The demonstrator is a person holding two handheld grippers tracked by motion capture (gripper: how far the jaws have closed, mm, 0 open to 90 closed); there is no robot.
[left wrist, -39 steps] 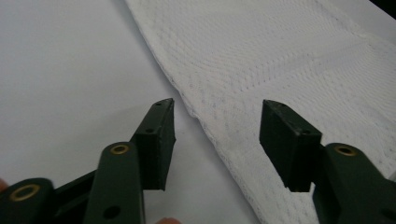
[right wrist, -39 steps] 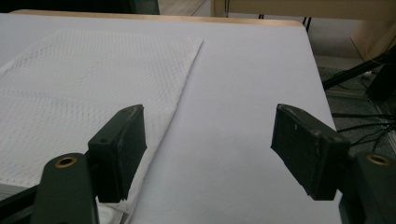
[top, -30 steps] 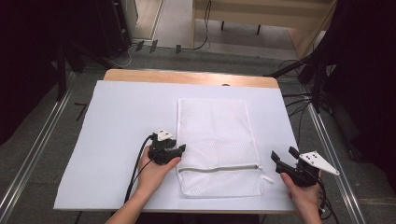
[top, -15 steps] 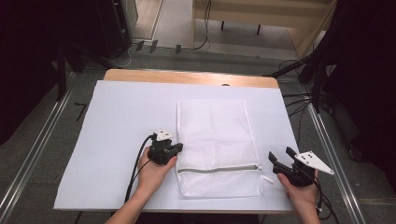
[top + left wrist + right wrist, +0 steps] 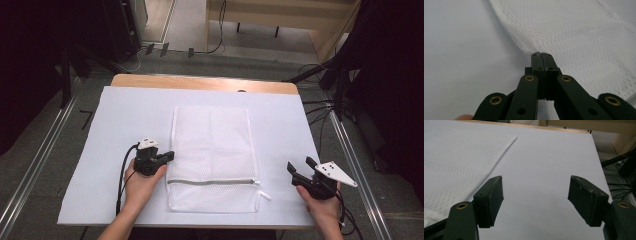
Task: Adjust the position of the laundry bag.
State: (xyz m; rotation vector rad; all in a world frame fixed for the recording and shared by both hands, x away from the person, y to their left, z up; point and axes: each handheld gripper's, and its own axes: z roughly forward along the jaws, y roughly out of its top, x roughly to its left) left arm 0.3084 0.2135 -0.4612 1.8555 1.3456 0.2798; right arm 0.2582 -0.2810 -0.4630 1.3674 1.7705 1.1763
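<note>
**Closed left jaws at the bag's edge, right jaws wide and off to the side**

You had the white mesh laundry bag (image 5: 212, 155) lying flat on the white table cover (image 5: 100, 130), roughly in its middle, with the zipper (image 5: 212, 182) running across the end nearest you and its pull tab (image 5: 263, 194) sticking out past the bag's near right corner.

Your left gripper (image 5: 169, 156) sat just beside the bag's left edge, a little beyond the zipper line. In the left gripper view its jaws were pressed together with nothing visible between them, their tips at or just over the mesh hem (image 5: 524, 46); I could not tell whether they touched the fabric. Your right gripper (image 5: 298, 165) was well to the right of the bag, past the pull tab, over bare cover. In the right gripper view its jaws stood wide apart and empty, with the bag's right edge (image 5: 499, 155) off to their left.

My reading of the risks: with the left jaws closed, pushing in toward the bag would likely shove or wrinkle the edge rather than catch it, since thin mesh lying flat gives little to bite. On the right, the small tab lay flat on the cover, so a high approach could close on air, and a low one could pinch the cover with it. Pulling the zipper without the bag held down would probably drag the whole bag.
</note>
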